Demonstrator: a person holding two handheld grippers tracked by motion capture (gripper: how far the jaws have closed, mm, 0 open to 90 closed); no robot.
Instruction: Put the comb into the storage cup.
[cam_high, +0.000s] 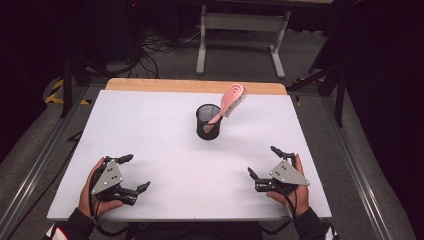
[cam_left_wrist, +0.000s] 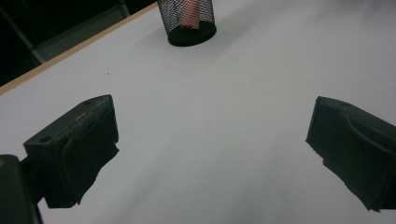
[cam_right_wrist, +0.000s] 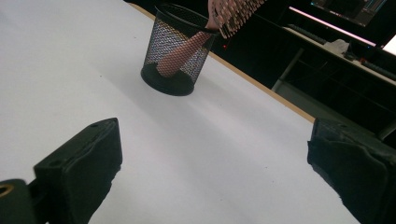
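Note:
A black mesh cup (cam_high: 207, 121) stands near the middle back of the white table (cam_high: 165, 150). A pink hairbrush (cam_high: 231, 101) leans in it, handle down, head sticking out to the right. The cup (cam_left_wrist: 187, 21) sits far ahead in the left gripper view, and the cup (cam_right_wrist: 176, 51) with the brush (cam_right_wrist: 233, 11) shows in the right gripper view. My left gripper (cam_high: 135, 172) rests open at the front left, held by a hand. My right gripper (cam_high: 264, 161) rests open at the front right. Nothing lies between either pair of jaws.
A wooden strip (cam_high: 195, 86) borders the table's far edge. Beyond it stand a white metal frame (cam_high: 240, 30) and cables (cam_high: 150, 50) on the floor. Metal rails (cam_high: 35, 170) run along both sides of the table.

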